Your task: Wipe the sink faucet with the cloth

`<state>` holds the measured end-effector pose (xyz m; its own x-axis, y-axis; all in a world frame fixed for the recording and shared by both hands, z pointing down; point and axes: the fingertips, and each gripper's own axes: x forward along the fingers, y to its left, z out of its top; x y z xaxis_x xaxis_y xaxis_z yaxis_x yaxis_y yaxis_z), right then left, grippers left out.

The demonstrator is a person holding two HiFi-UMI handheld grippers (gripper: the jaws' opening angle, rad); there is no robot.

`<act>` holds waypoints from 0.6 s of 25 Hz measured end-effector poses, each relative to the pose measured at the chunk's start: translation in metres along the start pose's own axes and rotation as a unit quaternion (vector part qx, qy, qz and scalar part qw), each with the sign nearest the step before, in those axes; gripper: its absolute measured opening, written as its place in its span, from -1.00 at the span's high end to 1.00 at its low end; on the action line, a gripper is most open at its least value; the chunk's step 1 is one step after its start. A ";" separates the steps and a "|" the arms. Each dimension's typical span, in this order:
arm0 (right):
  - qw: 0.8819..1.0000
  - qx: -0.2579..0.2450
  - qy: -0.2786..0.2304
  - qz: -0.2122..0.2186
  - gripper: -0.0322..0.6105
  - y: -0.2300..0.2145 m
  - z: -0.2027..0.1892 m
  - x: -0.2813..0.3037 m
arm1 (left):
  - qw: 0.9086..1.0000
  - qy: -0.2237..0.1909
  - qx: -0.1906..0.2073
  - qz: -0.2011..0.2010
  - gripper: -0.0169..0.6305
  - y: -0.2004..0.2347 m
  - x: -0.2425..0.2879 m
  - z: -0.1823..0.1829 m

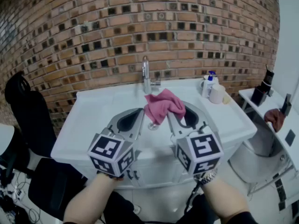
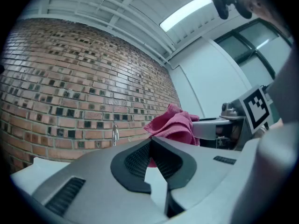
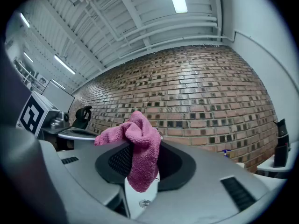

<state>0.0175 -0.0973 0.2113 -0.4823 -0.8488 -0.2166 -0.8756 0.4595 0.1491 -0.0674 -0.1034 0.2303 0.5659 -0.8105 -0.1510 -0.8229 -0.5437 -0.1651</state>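
Right gripper (image 1: 172,118) pinched the pink cloth (image 1: 161,105) above the sink (image 1: 96,113), with the upright faucet (image 1: 145,74) straight ahead, just beyond the cloth; left gripper (image 1: 139,113) sat closed and empty beside it

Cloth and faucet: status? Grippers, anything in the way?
Right gripper shut on cloth, held over the sink. Left gripper shut, tips at the cloth's edge. Faucet not yet touched; nothing between it and cloth.

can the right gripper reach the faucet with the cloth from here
Likely yes: the right gripper holds the cloth just short of the faucet, nothing standing between them; the left gripper sits off to the side.
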 end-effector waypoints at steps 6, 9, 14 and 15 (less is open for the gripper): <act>1.000 -0.002 -0.002 0.004 0.50 -0.007 0.002 0.027 | 1.000 -0.002 0.002 0.007 0.94 0.018 0.013 0.003; 1.000 -0.002 -0.010 0.014 0.50 -0.011 0.004 0.043 | 1.000 -0.006 0.005 0.011 0.94 0.025 0.024 0.005; 1.000 0.005 -0.011 0.016 0.50 -0.021 -0.004 0.066 | 1.000 -0.002 0.005 0.016 0.94 0.039 0.043 -0.001; 1.000 0.006 -0.010 0.014 0.50 -0.024 -0.006 0.070 | 1.000 -0.002 0.005 0.017 0.94 0.042 0.046 -0.003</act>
<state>0.0047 -0.1693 0.1981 -0.5078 -0.8296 -0.2322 -0.8614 0.4871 0.1437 -0.0758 -0.1639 0.2192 0.5376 -0.8277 -0.1607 -0.8412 -0.5135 -0.1693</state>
